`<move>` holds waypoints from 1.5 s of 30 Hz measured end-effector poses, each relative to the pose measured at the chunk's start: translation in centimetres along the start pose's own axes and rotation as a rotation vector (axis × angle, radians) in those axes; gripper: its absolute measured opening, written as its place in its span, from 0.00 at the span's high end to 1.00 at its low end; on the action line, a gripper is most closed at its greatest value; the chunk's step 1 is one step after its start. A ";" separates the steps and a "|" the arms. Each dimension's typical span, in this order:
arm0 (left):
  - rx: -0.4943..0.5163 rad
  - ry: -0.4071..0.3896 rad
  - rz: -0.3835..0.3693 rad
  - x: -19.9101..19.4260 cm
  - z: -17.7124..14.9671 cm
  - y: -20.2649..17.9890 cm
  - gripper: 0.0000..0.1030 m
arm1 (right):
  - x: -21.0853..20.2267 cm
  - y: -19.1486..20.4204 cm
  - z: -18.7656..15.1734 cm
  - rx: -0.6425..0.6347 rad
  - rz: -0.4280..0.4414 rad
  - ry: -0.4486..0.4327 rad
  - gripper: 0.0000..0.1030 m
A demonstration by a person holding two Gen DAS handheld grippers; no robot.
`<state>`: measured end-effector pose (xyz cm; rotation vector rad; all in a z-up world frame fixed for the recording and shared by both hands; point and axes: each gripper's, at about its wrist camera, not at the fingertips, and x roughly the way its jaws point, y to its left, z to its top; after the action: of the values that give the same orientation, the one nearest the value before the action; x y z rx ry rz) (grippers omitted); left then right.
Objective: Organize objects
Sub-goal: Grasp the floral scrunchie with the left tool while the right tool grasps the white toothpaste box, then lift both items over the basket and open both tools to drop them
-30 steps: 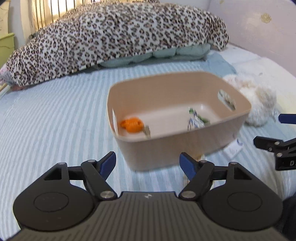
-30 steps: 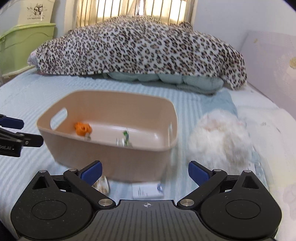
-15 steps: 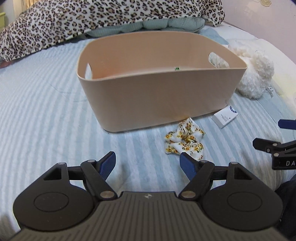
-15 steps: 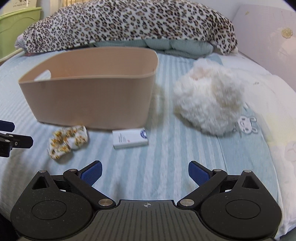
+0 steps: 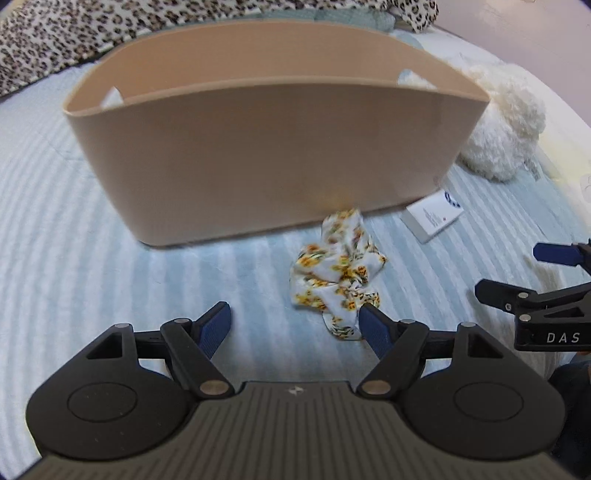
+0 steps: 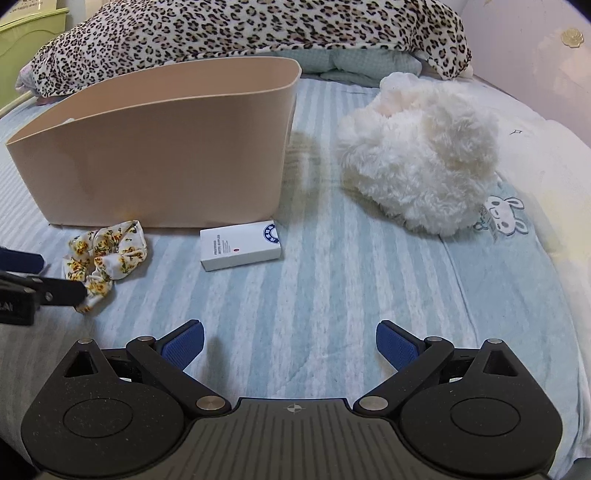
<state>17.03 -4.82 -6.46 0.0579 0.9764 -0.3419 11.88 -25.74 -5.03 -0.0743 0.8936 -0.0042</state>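
The floral scrunchie (image 5: pixel 338 282) lies crumpled on the striped bed (image 5: pixel 74 258), just in front of the beige bin (image 5: pixel 266 147), its far end close against the bin's near wall. At about 3 o'clock from it, near but apart, a small white box (image 6: pixel 241 245) lies flat on the bed, also just before the bin. Farther toward 2 o'clock, well apart from both, a fluffy white plush (image 6: pixel 421 151) sits on the bed beside the bin's right end.

The left tool (image 5: pixel 293 325) is held low and nearly level over the bed, pointing at the bin's long wall. Its jaws stand wide apart with nothing between them. The scrunchie lies at roughly 1 o'clock from the tool's midline; its near tip sits right at the right-hand blue pad (image 5: pixel 373 328), partly hidden behind it, so contact cannot be told. In the right wrist view, a black finger of this tool overlaps the scrunchie's near end.

The right tool (image 6: pixel 290 343) hovers low over bare bedding, also spread wide and holding nothing. The white box lies at about 11 o'clock ahead of it, the scrunchie farther off near 10 o'clock.

A leopard-print blanket (image 6: pixel 240 29) is heaped behind the bin at 12 o'clock.
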 end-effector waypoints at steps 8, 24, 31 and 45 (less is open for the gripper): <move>0.003 0.028 0.002 1.1 0.5 0.4 0.26 | 0.6 0.3 -0.1 -0.008 -0.003 0.004 0.02; -0.050 0.007 -0.045 0.3 0.5 2.2 0.92 | 1.1 0.5 0.4 0.001 0.020 -0.005 0.02; -0.069 -0.023 0.000 0.3 1.1 3.4 0.96 | 2.5 2.1 2.0 -0.032 0.039 -0.025 0.02; -0.068 -0.082 -0.016 0.4 1.5 4.9 0.19 | 6.1 3.3 3.7 -0.069 0.041 -0.059 0.02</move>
<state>19.99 -0.64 -6.47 -0.0250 0.9069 -0.3229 18.55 -22.40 -7.70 -0.1200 0.8361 0.0667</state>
